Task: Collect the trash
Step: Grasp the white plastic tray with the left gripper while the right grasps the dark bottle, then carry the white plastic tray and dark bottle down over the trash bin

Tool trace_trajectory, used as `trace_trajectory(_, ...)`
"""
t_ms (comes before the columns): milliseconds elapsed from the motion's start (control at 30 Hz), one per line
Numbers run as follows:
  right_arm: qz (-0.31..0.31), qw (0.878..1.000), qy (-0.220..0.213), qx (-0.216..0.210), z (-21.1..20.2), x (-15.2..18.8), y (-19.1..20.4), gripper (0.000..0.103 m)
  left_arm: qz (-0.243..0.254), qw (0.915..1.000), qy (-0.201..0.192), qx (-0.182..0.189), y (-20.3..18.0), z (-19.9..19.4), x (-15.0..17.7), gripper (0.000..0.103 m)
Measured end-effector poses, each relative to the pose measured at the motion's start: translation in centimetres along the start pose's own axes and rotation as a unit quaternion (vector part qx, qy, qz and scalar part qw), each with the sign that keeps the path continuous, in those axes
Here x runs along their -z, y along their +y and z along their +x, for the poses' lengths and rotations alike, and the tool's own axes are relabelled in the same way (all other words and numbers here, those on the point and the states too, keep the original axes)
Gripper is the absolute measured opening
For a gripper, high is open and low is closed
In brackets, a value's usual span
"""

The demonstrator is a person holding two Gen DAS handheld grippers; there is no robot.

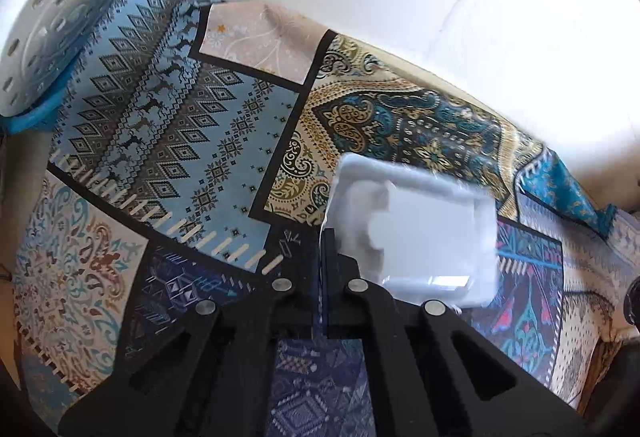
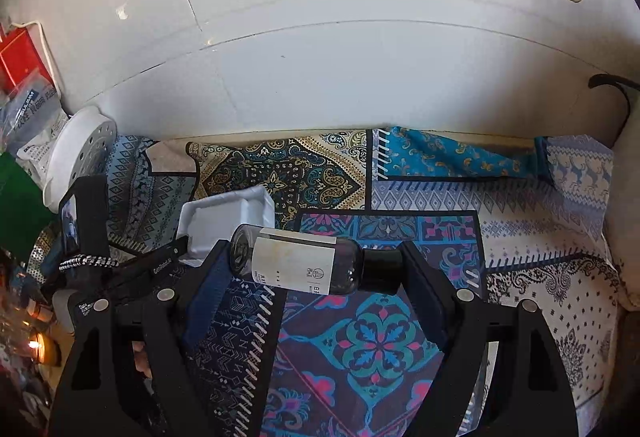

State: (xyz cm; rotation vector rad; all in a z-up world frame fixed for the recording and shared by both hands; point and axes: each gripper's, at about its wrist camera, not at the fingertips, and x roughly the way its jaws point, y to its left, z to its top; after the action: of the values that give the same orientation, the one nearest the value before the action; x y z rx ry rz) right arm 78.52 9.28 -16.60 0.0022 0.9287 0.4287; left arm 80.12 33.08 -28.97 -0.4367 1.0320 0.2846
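left tool (image 1: 325, 249): pitched steeply down at the worktop, jaws fully closed, pinching the near-left rim of the white tray (image 1: 416, 233)
right tool (image 2: 320, 257): also angled down, jaws held apart, clamping the dark bottle (image 2: 304, 257) end to end, base on the left pad, black cap on the right pad
dark bottle: lies crosswise between the pads, white label up, lifted clear of the cloth, just in front of the white tray in the right wrist view
white tray: shallow foam tray, on or just above the patchwork cloth (image 1: 180, 125), cannot tell which; looks tilted and a bit blurred in the left wrist view
left tool from right wrist view: black body comes in on the tray's left
perforated white disc (image 1: 68, 17): well left of the tray, leaning at the wall (image 2: 320, 37)
packets and red box (image 2: 20, 53): further left past the disc
obstructions: black cable (image 2: 616, 93) at the wall, far right of the tray
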Motion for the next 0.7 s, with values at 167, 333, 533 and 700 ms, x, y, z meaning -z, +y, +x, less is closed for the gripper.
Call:
trace_trajectory(167,0.028,0.999,-0.011,0.027,-3.0,2.2,0.7,0.080,0.048,0.9984,-0.016,0.024,0.3,-4.2,1.4,0.000)
trace_trajectory(333,0.081,0.996,-0.021,0.034,-6.0,4.7,0.8,0.080,0.101,0.9938,-0.034,0.030,0.8,-8.9,3.2,0.000)
trace_trajectory(533,0.089,0.995,-0.028,0.047,-9.7,7.2,1.1,0.080,0.140,0.9883,-0.052,0.030,1.2,-14.0,5.9,0.000)
trace_trajectory(700,0.081,0.995,-0.034,0.041,-12.8,9.5,0.7,0.080,0.143,0.9877,-0.054,0.031,1.0,-18.0,9.9,0.000)
